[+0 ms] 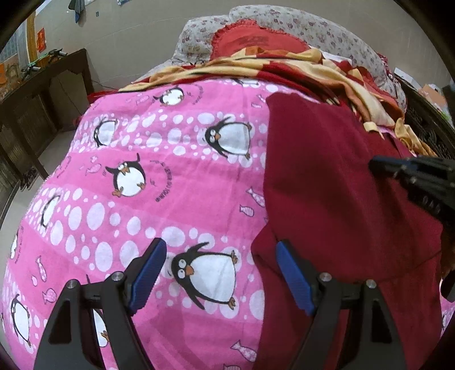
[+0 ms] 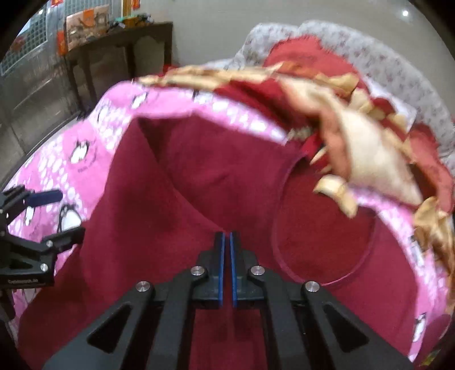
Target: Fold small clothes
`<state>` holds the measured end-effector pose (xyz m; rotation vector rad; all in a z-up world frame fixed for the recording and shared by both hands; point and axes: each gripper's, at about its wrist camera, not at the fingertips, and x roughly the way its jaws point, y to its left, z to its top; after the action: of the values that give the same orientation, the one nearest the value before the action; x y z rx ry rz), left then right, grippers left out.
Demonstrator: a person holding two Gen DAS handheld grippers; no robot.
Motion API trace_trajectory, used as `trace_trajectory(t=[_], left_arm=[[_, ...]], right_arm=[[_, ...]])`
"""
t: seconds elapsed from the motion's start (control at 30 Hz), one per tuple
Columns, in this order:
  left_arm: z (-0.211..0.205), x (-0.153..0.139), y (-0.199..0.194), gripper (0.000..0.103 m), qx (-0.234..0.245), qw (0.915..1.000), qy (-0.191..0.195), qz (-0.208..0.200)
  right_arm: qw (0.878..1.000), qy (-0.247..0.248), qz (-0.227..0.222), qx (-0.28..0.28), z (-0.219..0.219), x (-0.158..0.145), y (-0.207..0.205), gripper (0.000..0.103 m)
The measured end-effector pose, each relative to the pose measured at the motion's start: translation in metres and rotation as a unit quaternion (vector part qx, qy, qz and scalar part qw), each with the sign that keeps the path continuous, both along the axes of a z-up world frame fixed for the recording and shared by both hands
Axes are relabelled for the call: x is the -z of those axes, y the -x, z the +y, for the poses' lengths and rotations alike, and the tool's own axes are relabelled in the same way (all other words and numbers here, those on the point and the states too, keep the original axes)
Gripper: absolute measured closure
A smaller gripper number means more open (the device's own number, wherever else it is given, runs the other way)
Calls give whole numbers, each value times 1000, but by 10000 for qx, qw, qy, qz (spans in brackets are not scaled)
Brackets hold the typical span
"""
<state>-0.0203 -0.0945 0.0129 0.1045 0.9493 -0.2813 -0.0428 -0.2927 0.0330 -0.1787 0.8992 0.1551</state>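
A dark red garment [image 1: 327, 185] lies on a pink penguin blanket [image 1: 176, 176]. In the right wrist view the garment [image 2: 159, 222] has one side folded over, and its round neckline [image 2: 321, 227] lies to the right. My right gripper [image 2: 227, 233] is shut, its blue pads pinching the garment where the folded ridge meets the tips. It shows as a dark tip [image 1: 378, 166] at the right edge of the left wrist view. My left gripper [image 1: 221, 243] stands open over the garment's left edge: one finger above the blanket, the other above the red cloth, nothing between them.
A crumpled red and gold cloth [image 1: 327, 68] and floral pillows [image 1: 298, 20] are piled at the far end of the bed. A dark wooden cabinet [image 1: 42, 94] stands on the floor to the left. The bed edge falls away on the left.
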Motion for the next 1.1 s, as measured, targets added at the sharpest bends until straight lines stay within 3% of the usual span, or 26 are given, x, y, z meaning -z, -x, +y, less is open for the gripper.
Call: trace_trajectory(t=[0.1,0.27,0.4,0.5,0.73,0.83,0.93,1.03,1.1], left_arm=[[0,1,-1,20,-16,10000,-21,13],[-1,0,-2,20,-53,10000,-46,45],[-1,-8,-1,20,-50,10000,-65,-23],[-1,-16,-1,20,-47,9999,-24,-102],[-21,-32,-4,20,80,9995,127,-287],[-40,-23,-8,20,252,9994,61,-216],[-59,0,-16,20,375,9990,-231,67],[-62,11,-19,20,365,9988,-240,236],[-60,12,-19,20,318,9990,-145,270]], right_arm=[[9990,-142,-238,357,-11,-10,-1,83],[9971,34,-45,753,-8,9,-11,83],[9956,-241,-36,905,-15,5,-5,77],[9930,-404,-103,1108,-30,-4,16,68],[9874,-184,-291,1542,-66,-3,91,67],[9771,-204,-330,2093,-99,6,119,65],[9672,-364,-59,2513,-135,23,131,65],[9625,-591,-279,2634,-148,7,146,64],[9595,-594,-523,2705,-155,-4,154,55]])
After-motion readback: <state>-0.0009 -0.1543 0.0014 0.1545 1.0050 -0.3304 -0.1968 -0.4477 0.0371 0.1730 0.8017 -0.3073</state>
